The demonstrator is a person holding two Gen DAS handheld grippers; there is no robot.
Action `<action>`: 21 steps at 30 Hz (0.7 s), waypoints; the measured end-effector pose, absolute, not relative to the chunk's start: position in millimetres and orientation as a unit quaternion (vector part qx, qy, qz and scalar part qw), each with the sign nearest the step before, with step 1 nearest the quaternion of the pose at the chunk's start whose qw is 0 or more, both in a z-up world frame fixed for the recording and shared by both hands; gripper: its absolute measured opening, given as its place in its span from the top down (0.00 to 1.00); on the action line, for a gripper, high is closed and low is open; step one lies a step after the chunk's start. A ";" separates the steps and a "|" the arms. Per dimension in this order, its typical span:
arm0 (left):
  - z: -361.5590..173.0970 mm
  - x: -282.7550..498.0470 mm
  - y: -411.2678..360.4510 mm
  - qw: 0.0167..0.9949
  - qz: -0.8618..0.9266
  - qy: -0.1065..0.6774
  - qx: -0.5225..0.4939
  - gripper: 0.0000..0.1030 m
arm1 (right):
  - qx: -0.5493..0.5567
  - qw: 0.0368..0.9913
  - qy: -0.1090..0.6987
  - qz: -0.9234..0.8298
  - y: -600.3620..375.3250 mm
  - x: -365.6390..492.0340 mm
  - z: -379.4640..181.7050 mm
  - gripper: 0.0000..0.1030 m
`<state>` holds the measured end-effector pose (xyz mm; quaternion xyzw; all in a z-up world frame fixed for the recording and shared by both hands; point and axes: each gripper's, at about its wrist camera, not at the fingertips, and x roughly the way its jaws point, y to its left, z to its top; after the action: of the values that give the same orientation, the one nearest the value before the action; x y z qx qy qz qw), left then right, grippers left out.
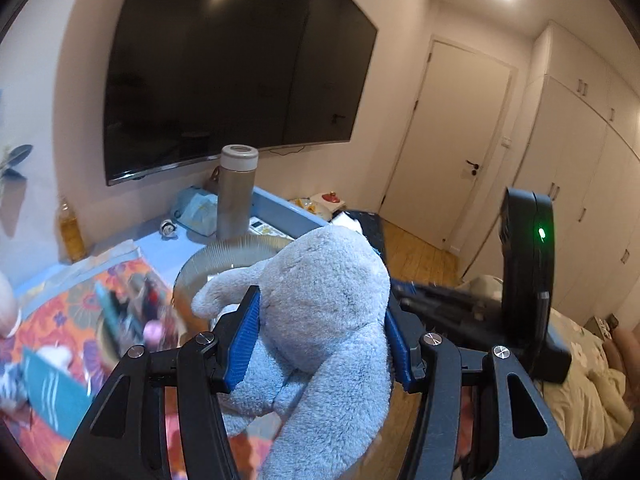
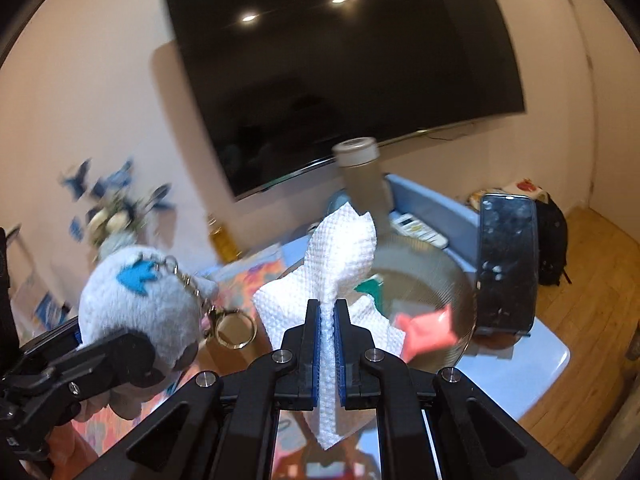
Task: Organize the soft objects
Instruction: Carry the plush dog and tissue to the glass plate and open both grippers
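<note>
Two soft things, one in each claw.
The left claw (image 1: 322,344) squeezes the squishy plush (image 1: 320,300) round its middle; the right claw (image 2: 329,344), shut tight, pinches a light, floppy towel (image 2: 340,256).

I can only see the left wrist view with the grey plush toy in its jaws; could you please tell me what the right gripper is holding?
Observer: The right gripper is shut on a white paper towel.
Operator: Does the plush toy have anything attached?
Observer: Yes, a metal keyring hangs from it on a chain.
Operator: Is anything in the glass bowl?
Observer: A pink item lies in the glass bowl.
</note>
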<state>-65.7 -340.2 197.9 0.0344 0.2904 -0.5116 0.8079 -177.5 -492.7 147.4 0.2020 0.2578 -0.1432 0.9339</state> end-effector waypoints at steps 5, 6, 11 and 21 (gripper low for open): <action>172.7 -35.6 -379.1 0.784 -0.512 0.350 0.027 0.47 | 0.245 0.914 0.285 -0.156 -522.0 -147.9 123.5 0.93; 168.3 -34.2 -384.5 0.785 -0.509 0.351 0.035 0.46 | 0.248 0.910 0.293 -0.158 -525.0 -142.6 118.2 0.91; 163.3 -27.7 -390.3 0.799 -0.498 0.336 0.029 0.08 | 0.255 0.885 0.352 -0.168 -531.9 -130.3 91.3 0.86; 185.7 -40.3 -345.9 0.797 -0.513 0.317 0.020 0.08 | 0.245 0.898 0.311 -0.191 -523.4 -168.8 101.0 0.47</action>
<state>-40.3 -345.9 185.7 0.0199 0.3170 -0.5135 0.7971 -168.8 -523.4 101.0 0.2453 0.3110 -0.1906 0.8982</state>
